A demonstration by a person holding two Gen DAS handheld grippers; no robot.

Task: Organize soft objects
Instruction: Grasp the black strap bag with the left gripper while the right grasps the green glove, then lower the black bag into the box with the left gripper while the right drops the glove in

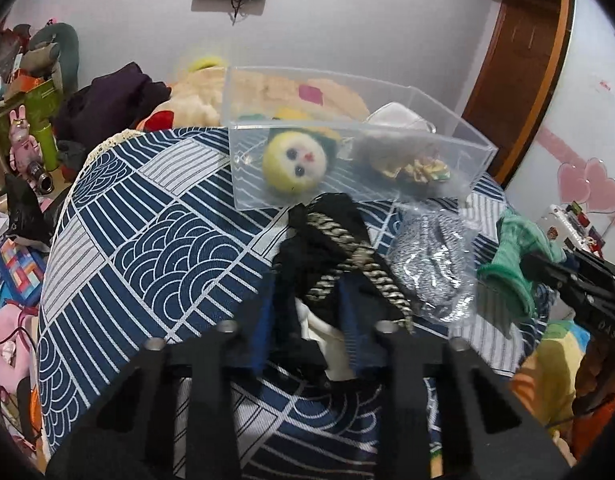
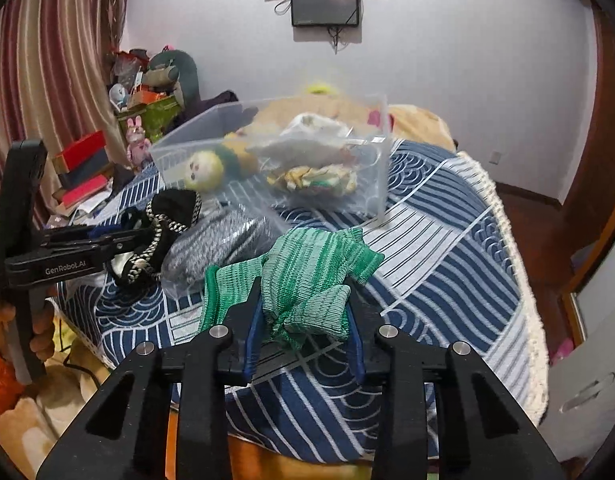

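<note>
A clear plastic box [image 1: 447,114] stands on the blue-and-white patterned cloth [image 1: 147,220]. It holds a yellow-faced doll [image 1: 293,162], a white item [image 1: 399,118] and a bagged frilly item [image 1: 419,168]. My left gripper [image 1: 307,292] is shut on a black garment with a braided gold-and-black cord [image 1: 339,236], held just in front of the box. My right gripper [image 2: 305,292] is shut on a green knitted garment [image 2: 307,268], held above the cloth. A grey marled item in a clear bag [image 1: 431,256] lies between the two. The box also shows in the right wrist view [image 2: 383,184].
A beige plush [image 1: 203,96] and dark clothing [image 1: 115,96] lie behind the box. Cluttered shelves with toys [image 1: 23,120] stand at the left. A wooden door [image 1: 527,52] is at the right. Curtains [image 2: 47,60] and stacked boxes [image 2: 83,168] are on the left of the right wrist view.
</note>
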